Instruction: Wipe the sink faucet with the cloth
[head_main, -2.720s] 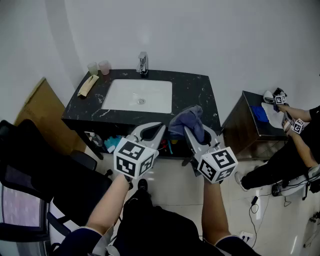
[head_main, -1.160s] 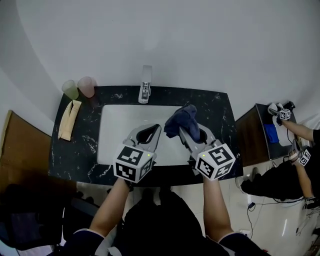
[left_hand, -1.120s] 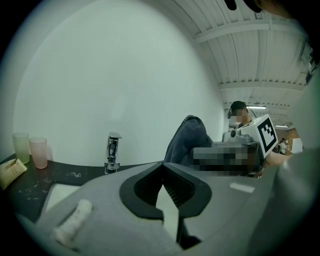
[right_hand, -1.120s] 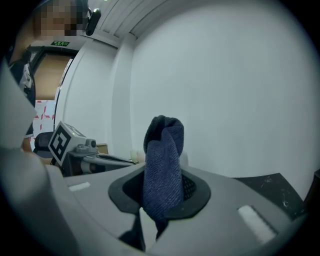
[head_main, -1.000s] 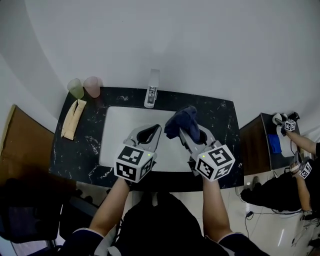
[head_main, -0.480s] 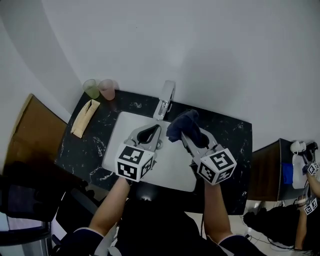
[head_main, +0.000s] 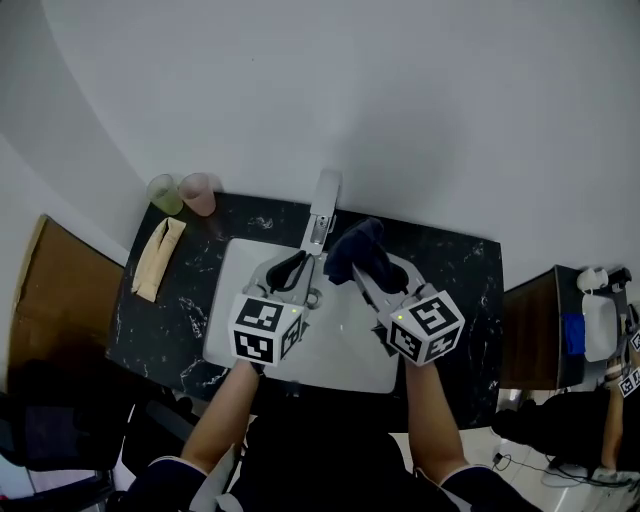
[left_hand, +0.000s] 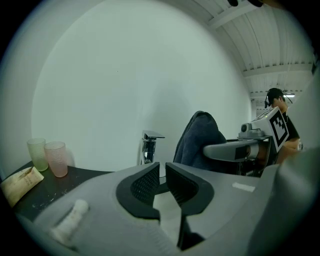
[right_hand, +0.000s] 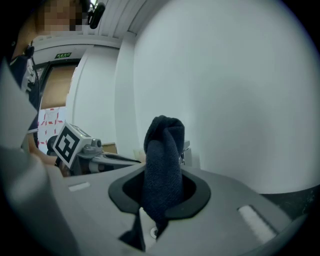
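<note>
Right claw clamped a dark cloth just right of the faucet. Left claw, empty, had just been opening slightly over the sink.

The faucet stands behind the sink, two cups at the counter's back left corner.

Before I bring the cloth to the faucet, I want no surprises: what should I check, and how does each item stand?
1. Cloth gripped by right gripper: ok, jaws clamped on it.
2. Left gripper empty: ok, jaws slightly apart, have just been opening, nothing between them.
3. Faucet reachable: ok, straight ahead, nothing in front.
4. Cloth on faucet: not ok, it is beside the faucet and apart from it.
5. Cups out of the way: ok, at the far left corner of the counter.
</note>
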